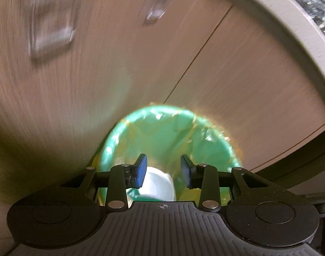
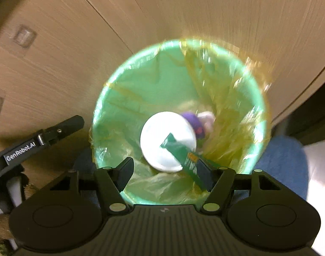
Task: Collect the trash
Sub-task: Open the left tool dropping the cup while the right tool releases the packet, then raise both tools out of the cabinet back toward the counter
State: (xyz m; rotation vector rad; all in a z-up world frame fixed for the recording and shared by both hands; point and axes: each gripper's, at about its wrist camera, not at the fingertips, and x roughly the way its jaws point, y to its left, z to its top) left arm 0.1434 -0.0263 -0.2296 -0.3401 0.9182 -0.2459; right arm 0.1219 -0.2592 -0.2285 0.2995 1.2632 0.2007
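A green bin (image 1: 162, 128) with a yellowish liner stands against wooden cabinet fronts. My left gripper (image 1: 163, 173) hovers open over its near rim, with nothing between the blue pads; a white round lid (image 1: 160, 185) lies deep below them. In the right wrist view I look straight down into the bin (image 2: 119, 74). My right gripper (image 2: 164, 164) is open above it. A green wrapper (image 2: 177, 149) lies loose against its right finger only, over the white lid (image 2: 162, 132). A purple and white scrap (image 2: 191, 119) sits behind the lid. A finger of the left gripper (image 2: 66, 125) shows at left.
Wooden cabinet doors (image 2: 66, 53) rise right behind the bin, with clear stick-on hooks (image 1: 51, 32) on them. A grey counter edge (image 1: 290, 21) curves across the top right. A person's blue trouser leg (image 2: 286, 160) is right of the bin.
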